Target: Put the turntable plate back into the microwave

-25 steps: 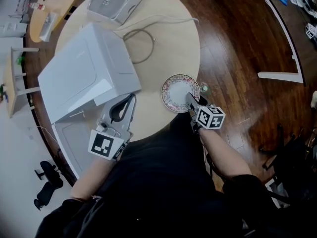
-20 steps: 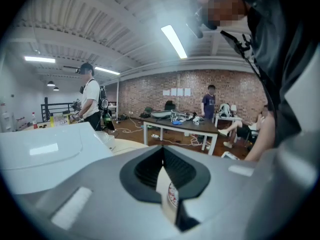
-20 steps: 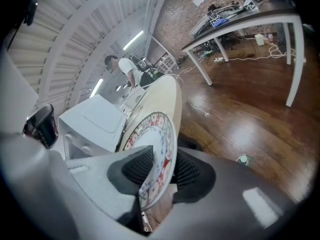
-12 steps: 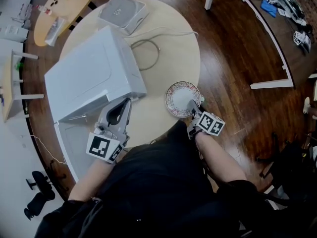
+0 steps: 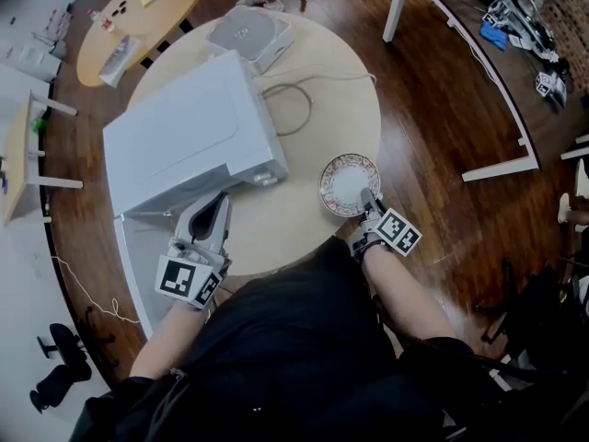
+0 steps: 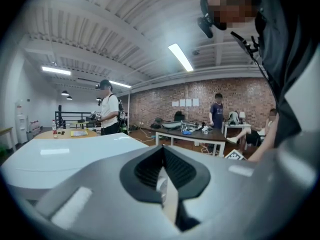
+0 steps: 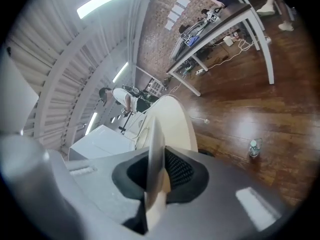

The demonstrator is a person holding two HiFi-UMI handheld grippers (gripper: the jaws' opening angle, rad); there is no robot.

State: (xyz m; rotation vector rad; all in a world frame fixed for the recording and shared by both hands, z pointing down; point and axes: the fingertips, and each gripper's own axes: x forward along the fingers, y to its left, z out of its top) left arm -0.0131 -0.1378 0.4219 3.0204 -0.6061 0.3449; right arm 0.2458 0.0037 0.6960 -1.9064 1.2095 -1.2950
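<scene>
The white microwave [image 5: 189, 136] stands on the round beige table [image 5: 304, 228], and its door [image 5: 138, 256] is swung open toward me. A floral-rimmed plate [image 5: 348, 182] sits at the table's near right edge. My right gripper [image 5: 366, 197] has the plate's near rim between its jaws, which are closing and pressing on it. In the right gripper view the plate [image 7: 155, 144] is edge-on between the pads of the right gripper [image 7: 155, 176]. My left gripper [image 5: 213, 208] is shut on nothing, just in front of the microwave's open front. In its own view the left gripper [image 6: 162, 176] looks over the microwave's top [image 6: 60, 156].
A grey box [image 5: 248, 33] and a looped cable [image 5: 296, 104] lie on the far side of the table. Dark wooden floor surrounds it, with a white table frame [image 5: 460, 72] on the right. A small bottle [image 7: 254, 147] stands on the floor. People stand further off [image 6: 109, 111].
My right gripper's jaws have come together on the plate's rim and the gripper has rolled. The left gripper has drawn back from the microwave front toward the left.
</scene>
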